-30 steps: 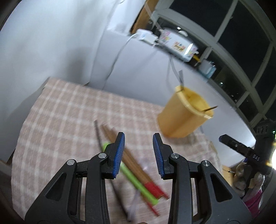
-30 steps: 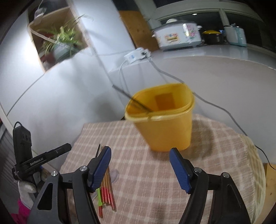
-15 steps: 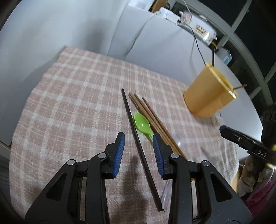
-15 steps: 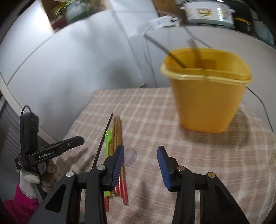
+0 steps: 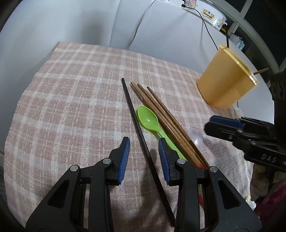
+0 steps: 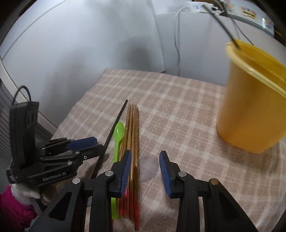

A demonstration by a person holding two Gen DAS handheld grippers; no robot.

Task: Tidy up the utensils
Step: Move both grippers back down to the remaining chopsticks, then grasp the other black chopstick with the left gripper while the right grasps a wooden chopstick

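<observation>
A black chopstick, a green plastic spoon, several brown chopsticks with red ends and a clear plastic spoon lie side by side on the plaid cloth. My left gripper is open, its jaws astride the black chopstick, low over the cloth. My right gripper is open over the clear spoon and the brown chopsticks. The yellow cup stands at the right and holds a black chopstick. The left gripper also shows in the right wrist view.
The plaid cloth covers a small table whose edges fall away on the left and at the front. White panels and a cable stand behind it. A rice cooker sits on the counter beyond.
Both grippers have come down and closer to the utensils. The left gripper now straddles the black chopstick. The right gripper's jaws narrowed and moved left over the clear spoon.
</observation>
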